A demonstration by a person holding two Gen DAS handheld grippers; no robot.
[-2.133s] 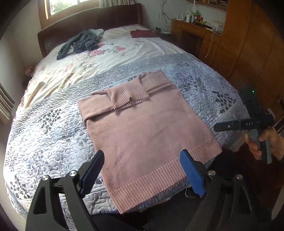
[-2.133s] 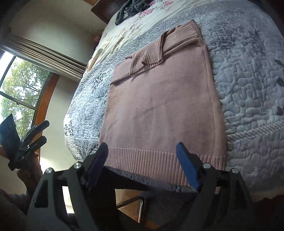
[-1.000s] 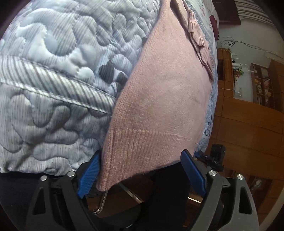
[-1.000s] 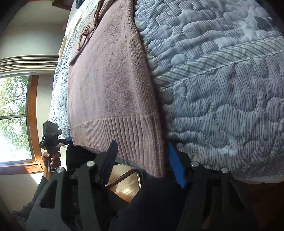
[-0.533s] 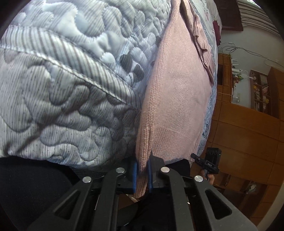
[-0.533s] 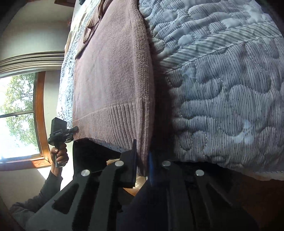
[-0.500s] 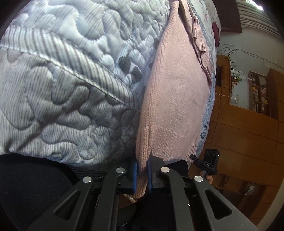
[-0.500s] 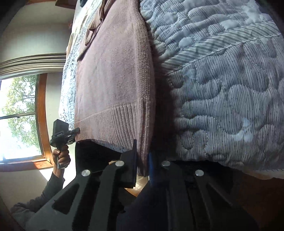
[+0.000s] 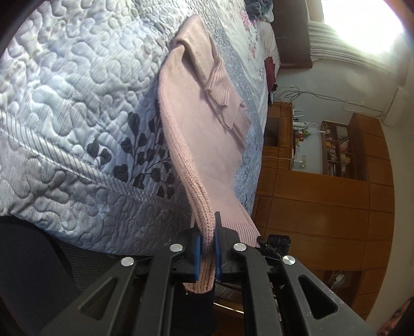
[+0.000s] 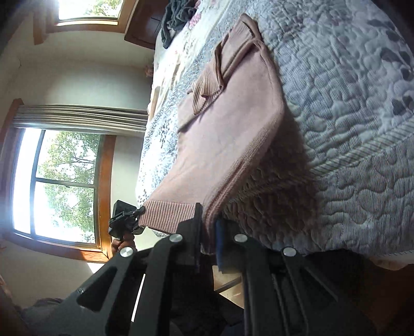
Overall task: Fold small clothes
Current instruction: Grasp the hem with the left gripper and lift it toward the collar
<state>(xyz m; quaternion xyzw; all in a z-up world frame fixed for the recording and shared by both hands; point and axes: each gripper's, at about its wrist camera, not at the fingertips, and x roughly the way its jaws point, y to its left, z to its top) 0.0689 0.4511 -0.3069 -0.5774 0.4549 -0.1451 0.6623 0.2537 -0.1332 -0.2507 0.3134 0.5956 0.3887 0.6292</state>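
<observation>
A pink knitted sweater (image 9: 204, 129) lies on the quilted bed, sleeves folded across its upper part. My left gripper (image 9: 206, 240) is shut on one corner of its ribbed hem, which is lifted off the quilt. In the right wrist view the same pink sweater (image 10: 227, 134) rises from the bed toward my right gripper (image 10: 208, 227), shut on the other hem corner. The hem stretches between the two grippers, and the other hand-held gripper (image 10: 124, 219) shows at its far end.
A blue-grey quilt (image 9: 64, 103) covers the bed's near half. A dark grey garment (image 10: 176, 18) lies near the headboard, and a dark red item (image 9: 270, 69) sits on the floral sheet. Wooden cabinets (image 9: 323, 206) stand to one side, a window (image 10: 64, 181) to the other.
Both grippers, shut on the hem corners, have lifted the hem up off the bed edge. More of the sweater's body now hangs clear of the quilt.
</observation>
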